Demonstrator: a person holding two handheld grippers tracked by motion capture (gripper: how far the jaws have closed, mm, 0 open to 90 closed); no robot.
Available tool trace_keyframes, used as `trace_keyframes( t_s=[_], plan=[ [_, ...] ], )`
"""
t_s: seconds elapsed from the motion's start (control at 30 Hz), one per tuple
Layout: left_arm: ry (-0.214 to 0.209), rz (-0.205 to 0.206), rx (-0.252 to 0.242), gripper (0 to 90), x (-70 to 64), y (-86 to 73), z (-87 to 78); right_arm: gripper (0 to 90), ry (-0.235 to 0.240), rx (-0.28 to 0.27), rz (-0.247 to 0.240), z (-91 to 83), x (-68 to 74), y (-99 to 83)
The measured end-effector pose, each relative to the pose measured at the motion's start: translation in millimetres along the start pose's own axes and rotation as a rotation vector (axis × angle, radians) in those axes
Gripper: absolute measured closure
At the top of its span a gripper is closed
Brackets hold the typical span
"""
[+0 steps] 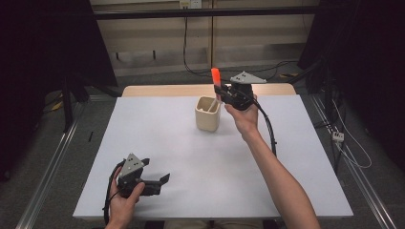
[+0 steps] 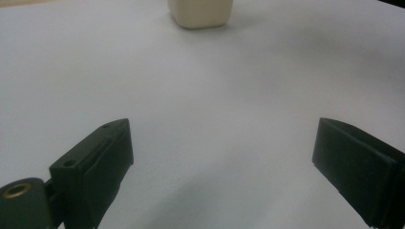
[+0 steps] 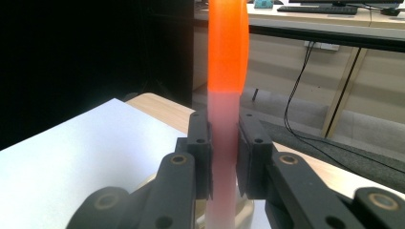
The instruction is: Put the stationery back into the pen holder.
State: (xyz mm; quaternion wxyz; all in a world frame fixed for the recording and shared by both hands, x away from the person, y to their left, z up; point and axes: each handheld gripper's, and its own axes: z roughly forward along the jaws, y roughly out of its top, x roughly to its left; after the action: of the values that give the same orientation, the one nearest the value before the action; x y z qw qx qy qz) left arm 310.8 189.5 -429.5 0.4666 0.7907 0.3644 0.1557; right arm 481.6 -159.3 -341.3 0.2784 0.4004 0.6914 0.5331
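Note:
A cream holder cup [image 1: 208, 113] stands upright on the white table [image 1: 157, 143], right of its middle and towards the back. My right gripper [image 1: 220, 90] hangs just above the cup's right rim, shut on a stick-like tool with an orange top [image 1: 215, 76] and a pale lower shaft. In the right gripper view the orange-topped tool [image 3: 225, 86] stands upright between the pads, and its lower end drops out of sight. My left gripper [image 1: 155, 172] lies low near the front left of the table, open with nothing between its fingers. The left gripper view shows the cup [image 2: 200, 12] far ahead.
The white table top sits on a wooden one whose strip [image 1: 167, 90] shows along the far edge. Cables [image 1: 191, 67] run over the grey floor behind. Dark curtains hang at both sides, and metal rails [image 1: 52, 162] flank the table.

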Motion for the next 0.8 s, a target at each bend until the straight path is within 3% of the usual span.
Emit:
trace_keyframes(
  t_s=[0.5, 0.8],
  plan=[
    [-0.003, -0.005, 0.003, 6.6, 2.2, -0.9, -0.8, 77.8, -0.012, 0.010, 0.019, 21.5, 1.1, -9.7],
    [-0.008, -0.010, 0.000, 6.6, 2.7, -0.6, -2.1, 77.7, 0.011, 0.038, 0.007, 32.7, 6.3, -20.7]
  ],
)
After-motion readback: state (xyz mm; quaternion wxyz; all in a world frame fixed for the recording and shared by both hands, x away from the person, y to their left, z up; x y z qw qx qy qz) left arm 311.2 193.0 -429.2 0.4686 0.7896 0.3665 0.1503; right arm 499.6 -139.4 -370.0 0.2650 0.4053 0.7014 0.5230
